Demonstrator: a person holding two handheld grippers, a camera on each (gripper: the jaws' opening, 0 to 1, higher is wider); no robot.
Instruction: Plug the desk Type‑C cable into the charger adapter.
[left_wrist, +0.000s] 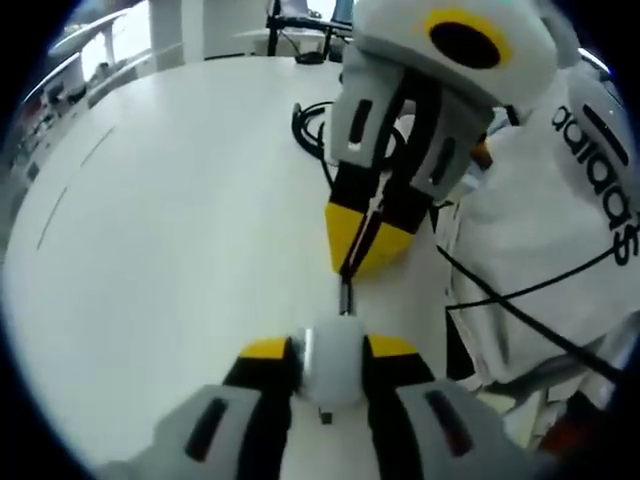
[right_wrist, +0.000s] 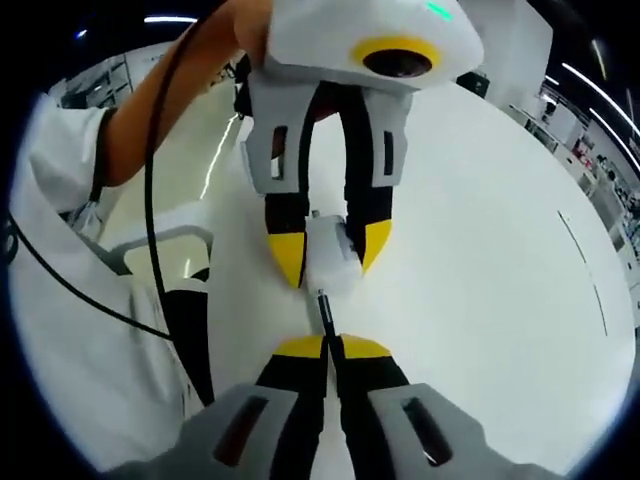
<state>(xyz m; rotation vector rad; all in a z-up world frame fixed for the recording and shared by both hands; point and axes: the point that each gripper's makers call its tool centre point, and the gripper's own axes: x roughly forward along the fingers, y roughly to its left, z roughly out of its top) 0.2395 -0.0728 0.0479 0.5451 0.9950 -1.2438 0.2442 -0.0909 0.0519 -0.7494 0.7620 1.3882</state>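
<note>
chargers: 1 (left_wrist: 333, 362) | cables: 1 (left_wrist: 345, 292) (plug end) | tongs: 2 (left_wrist: 330, 350) (right_wrist: 333, 347)

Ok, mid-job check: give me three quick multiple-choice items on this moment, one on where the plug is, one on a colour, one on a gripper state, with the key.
1. Where is the cable's plug tip?
A. Lying loose on the table
B. Just short of the charger adapter, between the two grippers
C. Behind the left gripper

2. What colour is the charger adapter?
A. White
B. Black
C. Red

3. What is the left gripper doing?
A. Open above the table
B. Shut on the cable
C. Shut on the charger adapter

Key:
1 B: the plug tip sticks out of the right gripper toward the charger adapter.
2 A: its body is white.
3 C: the left gripper has a jaw pressed on each side of the adapter, while the right gripper pinches the cable.
</note>
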